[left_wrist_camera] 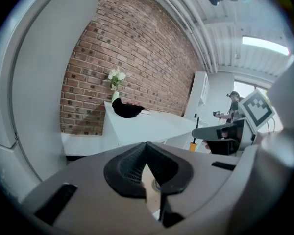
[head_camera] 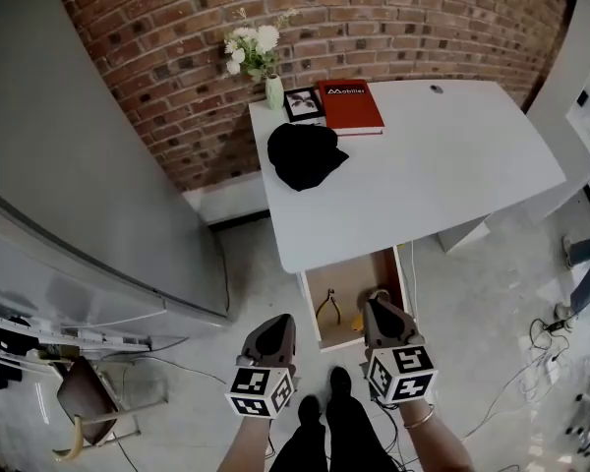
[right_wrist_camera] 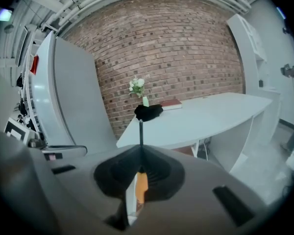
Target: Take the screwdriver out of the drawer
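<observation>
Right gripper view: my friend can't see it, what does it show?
The right gripper is shut on an orange-handled screwdriver, whose dark shaft sticks out past the jaws. Behind stand a white table and a brick wall.

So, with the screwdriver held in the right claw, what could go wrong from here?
The right claw grips the orange-handled screwdriver by the handle alone, so it might slip or tilt. Its thin black shaft sticks out toward the white table and could strike its edge. The brown drawer stands open by the person's feet; a leg might bump it.
</observation>
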### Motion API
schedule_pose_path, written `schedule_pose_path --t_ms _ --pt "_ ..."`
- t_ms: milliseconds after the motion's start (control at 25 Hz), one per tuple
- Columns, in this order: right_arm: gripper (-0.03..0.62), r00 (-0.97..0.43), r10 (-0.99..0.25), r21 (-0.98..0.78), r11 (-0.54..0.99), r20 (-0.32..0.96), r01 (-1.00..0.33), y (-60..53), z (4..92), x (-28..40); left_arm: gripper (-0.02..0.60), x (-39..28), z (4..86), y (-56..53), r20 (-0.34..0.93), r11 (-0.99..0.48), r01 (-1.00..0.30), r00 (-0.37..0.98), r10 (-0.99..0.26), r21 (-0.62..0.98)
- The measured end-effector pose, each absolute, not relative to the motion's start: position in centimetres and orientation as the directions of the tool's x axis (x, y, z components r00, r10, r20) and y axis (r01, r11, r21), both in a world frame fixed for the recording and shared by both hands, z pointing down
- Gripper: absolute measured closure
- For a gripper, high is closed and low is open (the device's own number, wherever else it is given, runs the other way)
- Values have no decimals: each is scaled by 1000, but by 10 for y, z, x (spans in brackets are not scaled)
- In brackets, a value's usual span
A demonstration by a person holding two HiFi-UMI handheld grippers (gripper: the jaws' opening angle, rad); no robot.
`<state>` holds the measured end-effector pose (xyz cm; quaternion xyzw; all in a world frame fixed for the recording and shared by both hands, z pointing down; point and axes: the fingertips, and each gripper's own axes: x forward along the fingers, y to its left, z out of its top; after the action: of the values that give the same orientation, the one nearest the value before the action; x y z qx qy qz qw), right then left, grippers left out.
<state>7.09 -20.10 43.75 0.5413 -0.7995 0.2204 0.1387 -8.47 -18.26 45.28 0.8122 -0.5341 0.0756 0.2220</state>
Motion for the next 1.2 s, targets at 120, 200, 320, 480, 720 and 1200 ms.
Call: schedule_pose_path --t_ms 120,200,320,480,720,1200 --pt "580 -370 -821 -197 314 435 -929 -188 415 77 589 -80 439 -178 346 -353 -895 433 -832 271" --pt "580 -364 -832 -196 309 418 -931 -179 403 80 589 -79 430 -175 335 -367 -893 441 -833 262" --pt "580 -358 -843 -190 306 402 -933 -164 386 83 589 -78 419 -169 323 -383 -888 452 -831 255" --pt "580 -348 -857 -176 302 381 -937 -148 368 84 589 -78 409 -159 310 -403 -881 466 -828 249" --pt "580 -330 -878 -169 288 346 -943 -129 350 87 589 -81 398 -145 301 -432 -870 488 -819 237" --pt "580 -302 -896 -130 274 326 -953 -106 339 84 589 -85 390 -128 293 -461 -859 510 -809 224"
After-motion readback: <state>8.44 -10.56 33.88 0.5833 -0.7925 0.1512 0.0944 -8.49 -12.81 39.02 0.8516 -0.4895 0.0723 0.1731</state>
